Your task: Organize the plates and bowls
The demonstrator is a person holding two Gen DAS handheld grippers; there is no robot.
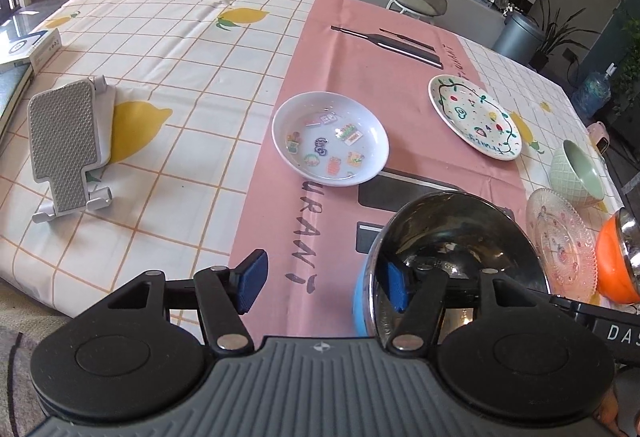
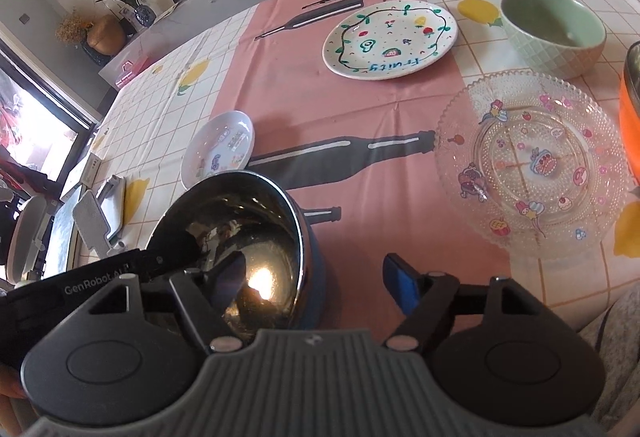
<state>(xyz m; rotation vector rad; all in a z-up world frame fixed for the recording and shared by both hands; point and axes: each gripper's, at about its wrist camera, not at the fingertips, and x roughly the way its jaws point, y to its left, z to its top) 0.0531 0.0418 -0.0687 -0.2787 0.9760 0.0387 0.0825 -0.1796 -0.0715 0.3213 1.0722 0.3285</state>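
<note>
A blue bowl with a shiny steel inside (image 1: 460, 237) (image 2: 240, 221) stands on the pink strip of the tablecloth, close to me. My left gripper (image 1: 324, 283) is open across its left rim, one pad inside the bowl and one outside, neither pressing. My right gripper (image 2: 316, 279) is open across the opposite rim in the same way. A white dish with stickers (image 1: 330, 139) (image 2: 218, 149) lies beyond the bowl. Further off are a painted "Fruity" plate (image 1: 474, 117) (image 2: 390, 39), a green bowl (image 1: 576, 173) (image 2: 552, 29), a clear glass plate (image 1: 560, 241) (image 2: 532, 161) and an orange bowl (image 1: 614, 269) (image 2: 630, 117).
A grey phone stand (image 1: 66, 145) (image 2: 92, 221) sits on the lemon-print cloth at the left, with books (image 1: 16, 61) at the table's left edge. A chair (image 1: 418, 3) stands beyond the far edge.
</note>
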